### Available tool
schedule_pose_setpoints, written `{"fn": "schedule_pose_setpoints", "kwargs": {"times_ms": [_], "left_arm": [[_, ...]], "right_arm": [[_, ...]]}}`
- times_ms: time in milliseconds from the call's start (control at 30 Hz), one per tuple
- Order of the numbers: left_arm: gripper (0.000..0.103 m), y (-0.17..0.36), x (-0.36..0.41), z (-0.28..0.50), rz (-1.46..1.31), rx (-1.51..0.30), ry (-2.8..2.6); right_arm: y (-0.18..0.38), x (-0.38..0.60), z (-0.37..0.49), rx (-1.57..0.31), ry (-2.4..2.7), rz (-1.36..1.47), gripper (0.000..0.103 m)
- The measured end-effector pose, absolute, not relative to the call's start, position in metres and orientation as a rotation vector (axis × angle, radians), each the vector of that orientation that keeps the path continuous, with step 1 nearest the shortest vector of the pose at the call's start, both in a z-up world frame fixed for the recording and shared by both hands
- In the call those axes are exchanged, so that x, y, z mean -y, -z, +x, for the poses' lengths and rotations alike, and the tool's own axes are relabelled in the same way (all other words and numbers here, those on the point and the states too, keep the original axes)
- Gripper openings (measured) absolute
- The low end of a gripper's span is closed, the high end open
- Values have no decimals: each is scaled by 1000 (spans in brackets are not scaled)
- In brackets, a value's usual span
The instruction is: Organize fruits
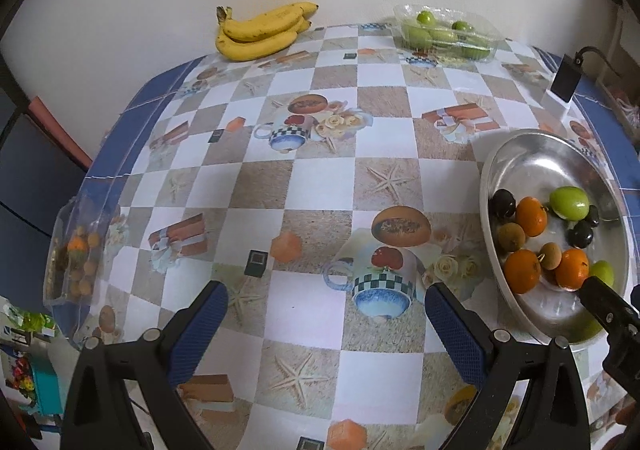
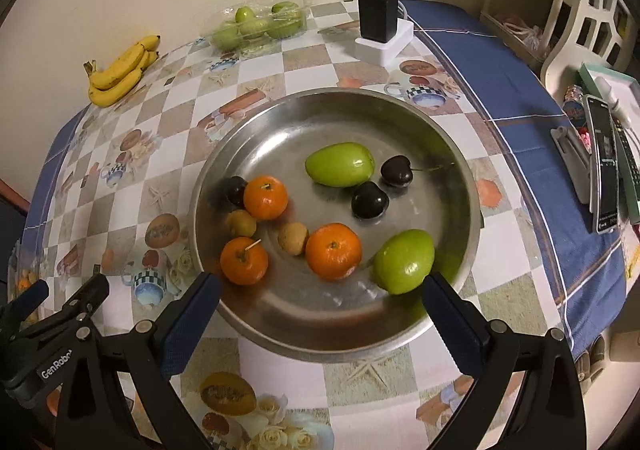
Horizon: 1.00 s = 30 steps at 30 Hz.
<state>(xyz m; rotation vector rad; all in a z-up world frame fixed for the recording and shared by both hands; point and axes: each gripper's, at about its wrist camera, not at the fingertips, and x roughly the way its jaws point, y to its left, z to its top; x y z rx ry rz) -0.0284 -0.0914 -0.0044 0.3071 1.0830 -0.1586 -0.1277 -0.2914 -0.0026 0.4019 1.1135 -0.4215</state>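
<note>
A steel bowl [image 2: 280, 122] sits on the patterned tablecloth and holds three oranges [image 2: 333, 251], two green fruits [image 2: 340, 164], dark cherries [image 2: 369, 200] and small brown fruits [image 2: 293, 237]. My right gripper [image 2: 320, 298] is open and empty, hovering over the bowl's near rim. My left gripper [image 1: 326, 304] is open and empty over the tablecloth, left of the bowl [image 1: 532, 154]. A banana bunch [image 1: 262, 31] lies at the far edge by the wall.
A clear box of green fruits [image 1: 446, 33] stands at the back right. A clear box with small fruits [image 1: 74, 254] sits at the left table edge. A black charger on a white block [image 2: 380, 26] stands behind the bowl. A phone and remotes [image 2: 606, 162] lie at the right.
</note>
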Motion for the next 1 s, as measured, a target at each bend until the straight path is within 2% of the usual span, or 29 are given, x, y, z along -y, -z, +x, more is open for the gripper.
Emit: {"fn": "schedule_pose_setpoints", "kwargs": {"times_ms": [1000], "left_arm": [[101,-13,71,-38,239,-1038,178]], "right_arm": [[-10,276,-134,-1101,402,365,101]]}}
